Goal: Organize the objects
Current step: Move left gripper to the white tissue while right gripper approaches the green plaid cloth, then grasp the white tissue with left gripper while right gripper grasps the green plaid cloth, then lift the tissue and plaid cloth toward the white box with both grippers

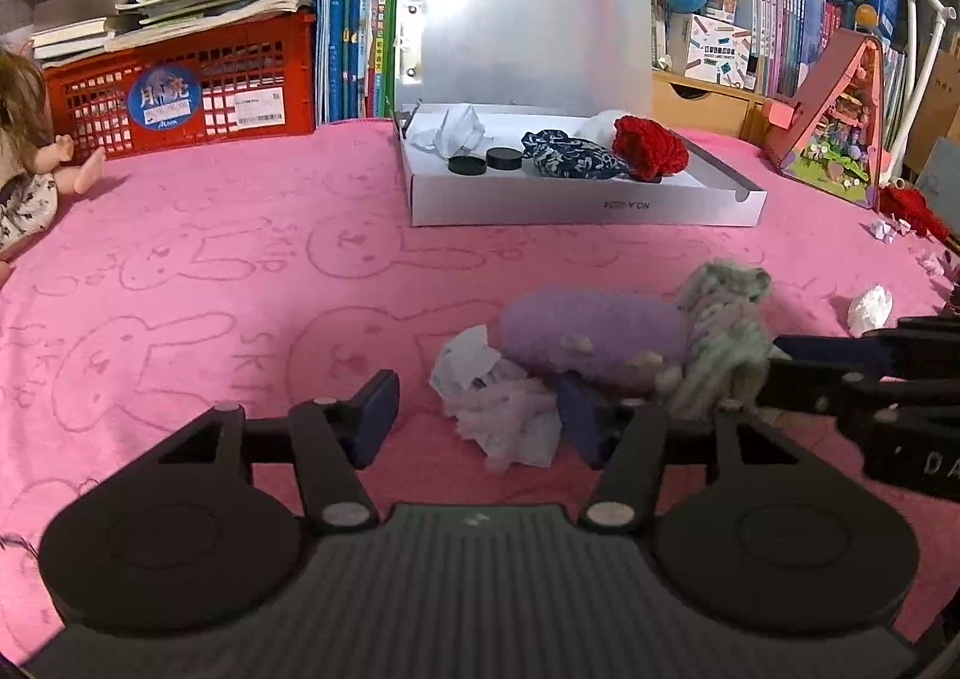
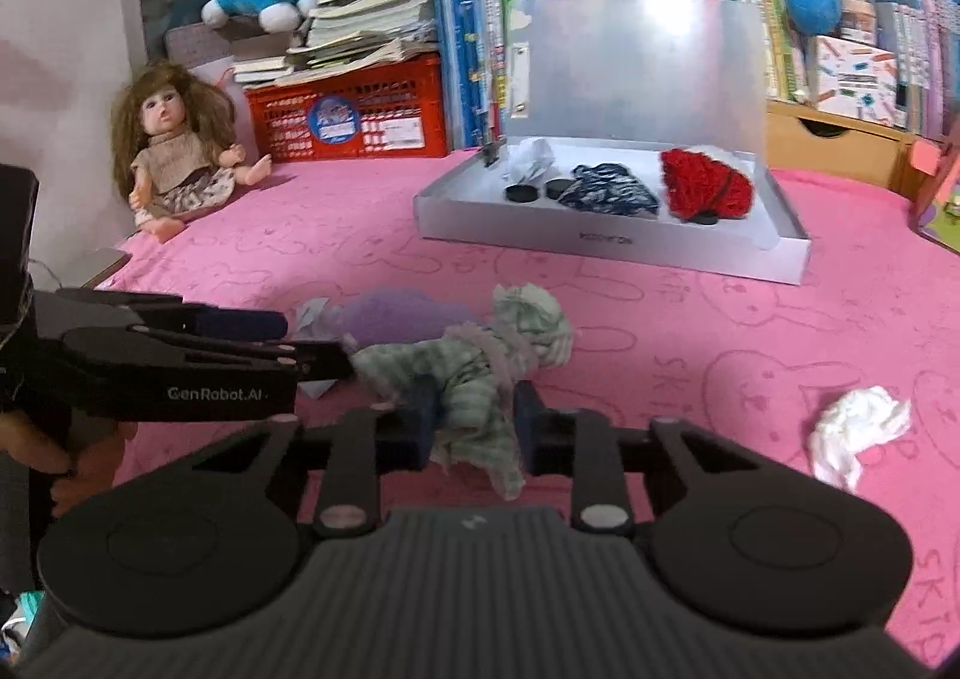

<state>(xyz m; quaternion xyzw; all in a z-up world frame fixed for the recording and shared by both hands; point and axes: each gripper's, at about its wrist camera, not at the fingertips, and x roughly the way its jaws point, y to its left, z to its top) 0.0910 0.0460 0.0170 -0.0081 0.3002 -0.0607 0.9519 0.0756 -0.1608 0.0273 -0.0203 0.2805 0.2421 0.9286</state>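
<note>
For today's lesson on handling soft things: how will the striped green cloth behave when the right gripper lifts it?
The striped green cloth looks floppy: it lies crumpled, a loose flap drooping below the right gripper, so it will likely dangle. It seems light for its size, being thin fabric. It may snag: the left gripper reaches its other end.

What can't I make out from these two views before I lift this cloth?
- Purple pouch: right wrist view, far end hidden behind the striped cloth.
- Left gripper: left wrist view, crumpled tissue covers one pad, so contact is unclear.
- White box: printing on the front wall too small to read.
- Red yarn: cut off by the picture's right edge.
</note>
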